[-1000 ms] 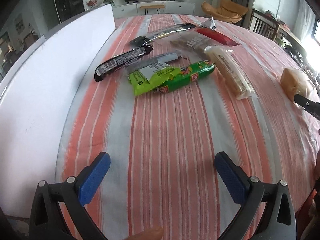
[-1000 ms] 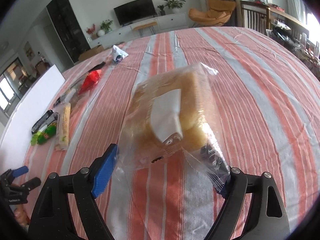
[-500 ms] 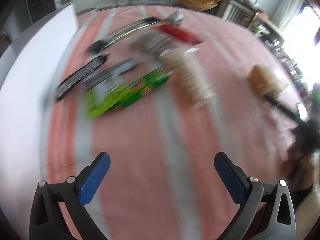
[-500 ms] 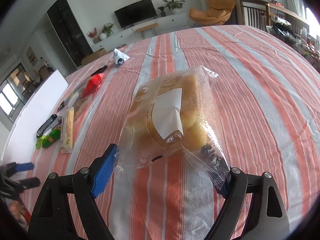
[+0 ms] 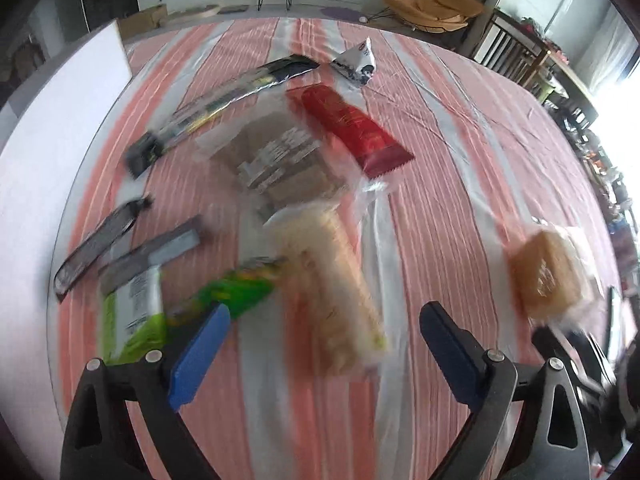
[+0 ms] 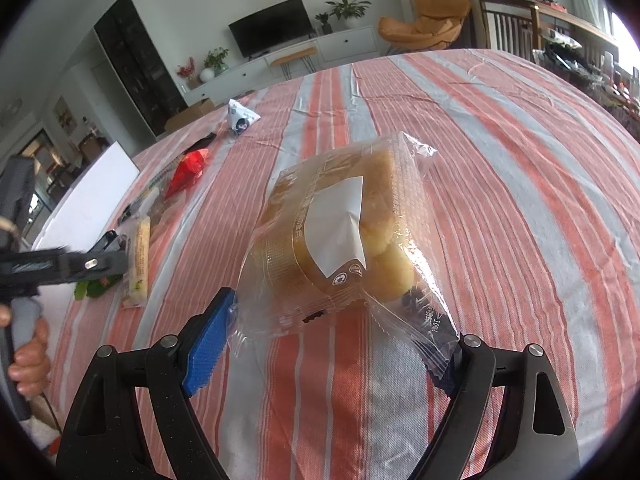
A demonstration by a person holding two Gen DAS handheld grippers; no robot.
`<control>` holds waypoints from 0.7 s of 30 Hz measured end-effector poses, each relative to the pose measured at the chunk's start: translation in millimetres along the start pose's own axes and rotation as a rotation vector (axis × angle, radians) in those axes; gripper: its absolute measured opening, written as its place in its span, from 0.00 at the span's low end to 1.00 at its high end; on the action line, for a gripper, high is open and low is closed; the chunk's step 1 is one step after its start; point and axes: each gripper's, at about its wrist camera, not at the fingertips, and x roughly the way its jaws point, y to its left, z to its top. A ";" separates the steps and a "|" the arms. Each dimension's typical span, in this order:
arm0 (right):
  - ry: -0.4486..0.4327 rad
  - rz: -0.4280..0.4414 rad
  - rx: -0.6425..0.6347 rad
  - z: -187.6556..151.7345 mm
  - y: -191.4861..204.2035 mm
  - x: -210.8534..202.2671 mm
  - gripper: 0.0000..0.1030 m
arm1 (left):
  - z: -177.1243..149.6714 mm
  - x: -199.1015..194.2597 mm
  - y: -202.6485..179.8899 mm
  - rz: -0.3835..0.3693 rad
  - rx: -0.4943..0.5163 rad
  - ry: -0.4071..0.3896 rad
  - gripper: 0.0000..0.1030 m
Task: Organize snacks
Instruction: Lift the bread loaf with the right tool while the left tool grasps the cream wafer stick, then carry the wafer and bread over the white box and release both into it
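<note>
Right tool [image 6: 336, 344] straddled the bagged buns [image 6: 340, 240], jaws spread wide at the wrapper's near seam, not visibly clamped; pack rested on the striped bench [image 6: 520, 200], likely lined up for pickup. Left tool [image 5: 320, 344] hung open and empty above the cracker sleeve [image 5: 332, 288], beside the green packet [image 5: 236, 292].

Black television [image 6: 271, 37] above white cabinet [image 6: 316, 53], orange armchair [image 6: 424, 24].

On the striped desk [image 5: 460, 152] lay ten snack packets: one red bar [image 5: 352, 128], two green packs [image 5: 132, 312], three dark sticks [image 5: 224, 96], one brown pouch [image 5: 280, 160], one pale cracker sleeve [image 5: 328, 280], one white triangular packet [image 5: 356, 64], one bagged bun [image 6: 340, 236]
</note>
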 end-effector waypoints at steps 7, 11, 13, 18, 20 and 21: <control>0.001 0.062 0.066 -3.0 -11.9 -10.2 0.83 | -0.2 15.2 -25.4 0.106 0.106 -0.063 0.28; 0.006 0.187 0.217 -1.7 -36.1 -36.0 0.84 | -10.4 -10.7 -1.8 -0.004 0.088 -0.109 0.28; -0.006 0.218 0.287 11.4 -44.6 -45.5 0.85 | -17.2 -23.1 7.2 -0.042 0.085 -0.127 0.28; 0.150 0.140 0.282 53.5 -31.9 -8.5 0.85 | -34.8 -54.9 23.8 -0.142 0.042 -0.149 0.28; 0.212 0.024 0.120 63.5 -7.0 17.2 0.85 | -41.1 -73.4 31.5 -0.170 0.033 -0.171 0.28; 0.255 -0.030 0.049 64.1 4.1 28.8 0.85 | -43.5 -83.2 35.3 -0.180 0.031 -0.180 0.28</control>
